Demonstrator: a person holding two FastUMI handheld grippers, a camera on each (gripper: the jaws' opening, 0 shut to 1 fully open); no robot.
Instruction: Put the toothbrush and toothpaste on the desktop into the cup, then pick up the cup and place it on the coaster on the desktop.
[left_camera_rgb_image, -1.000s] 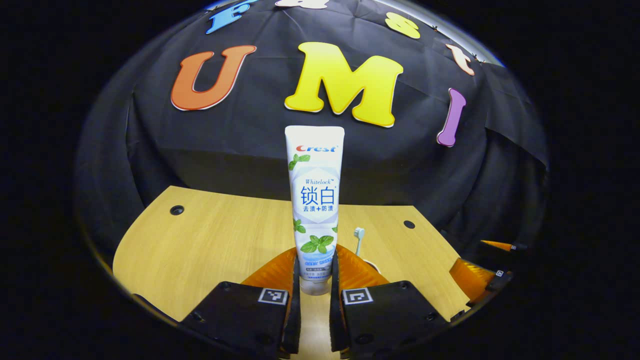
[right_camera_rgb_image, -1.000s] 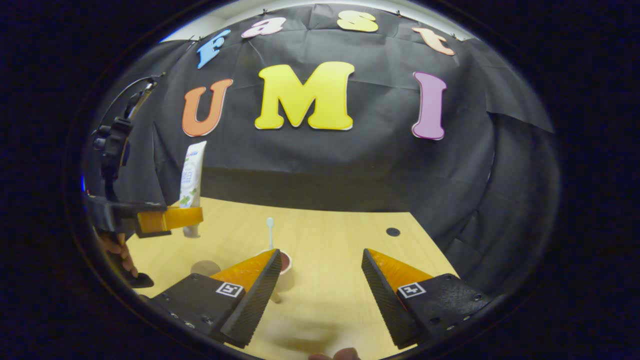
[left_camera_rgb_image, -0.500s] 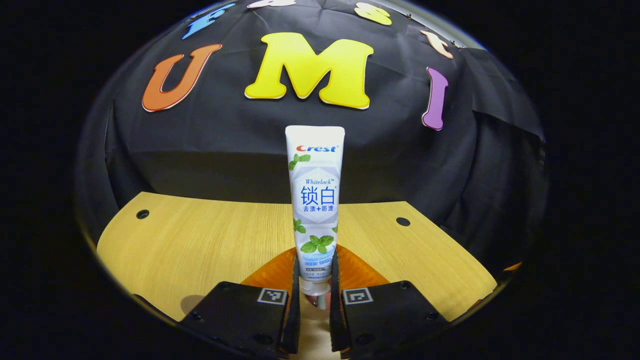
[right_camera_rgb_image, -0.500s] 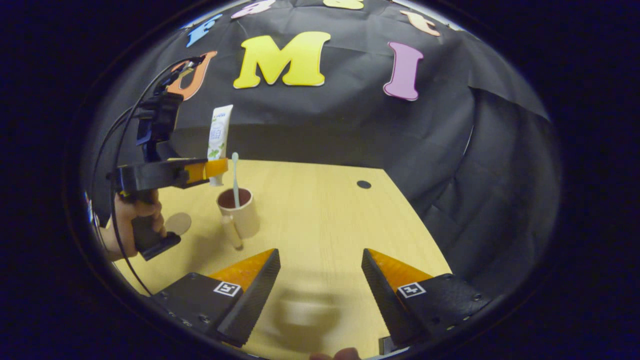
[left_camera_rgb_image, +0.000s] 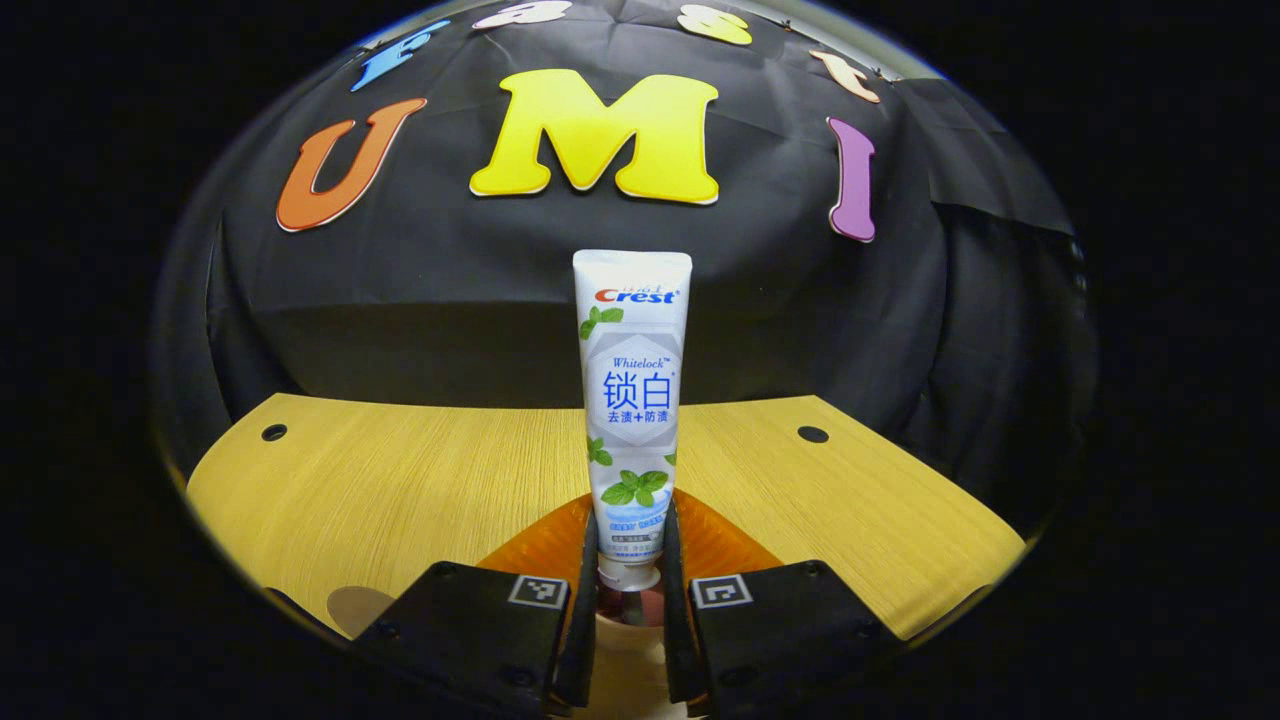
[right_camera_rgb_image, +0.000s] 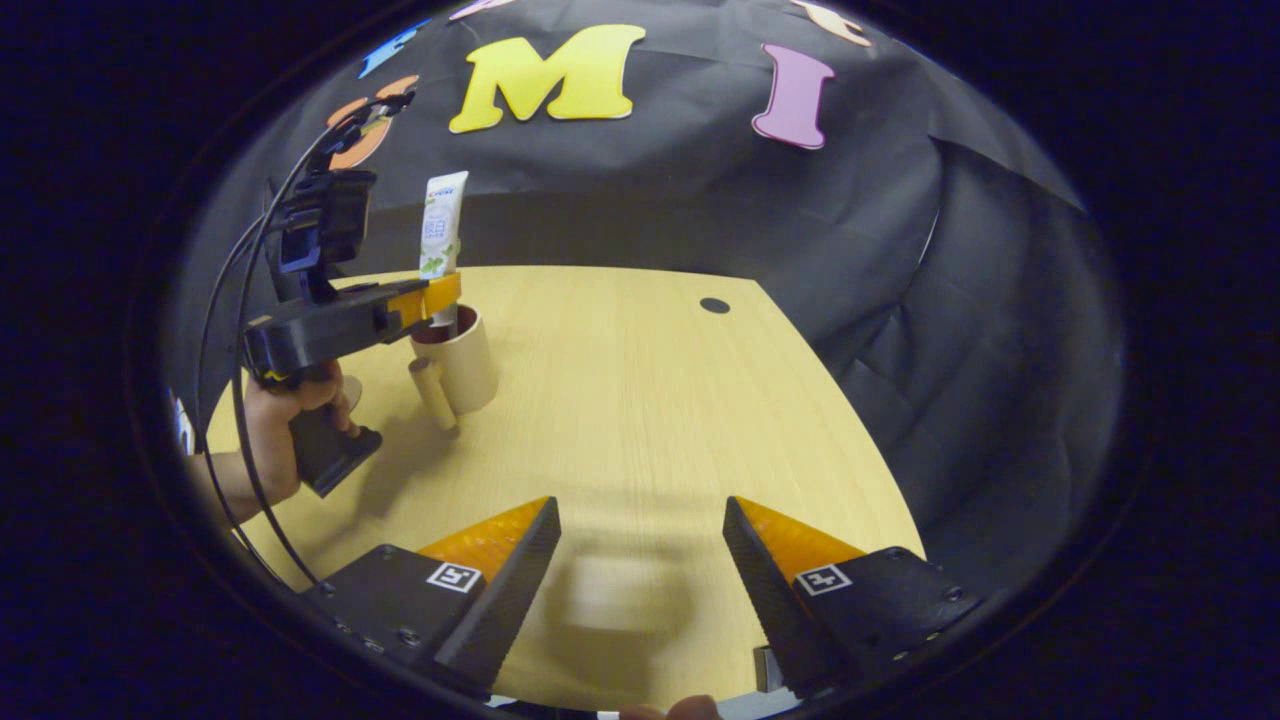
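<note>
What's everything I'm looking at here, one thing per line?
toothpaste tube: one, white with green leaves, upright, cap down over the cup, clamped low by the left gripper.
cup: one, tan with a dark red inside and a handle, at the desk's left in the right gripper view.
coaster: one, round, tan, flat on the desk near the cup.
desk: one, light wood, with dark round holes.
left gripper: one, shut on the tube.
right gripper: one, open above the bare desk.
hand: one, holding the left gripper's handle.

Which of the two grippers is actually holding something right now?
The left gripper: it is shut on the upright white toothpaste tube, above the beige cup. The right gripper is open and holds nothing.
</note>
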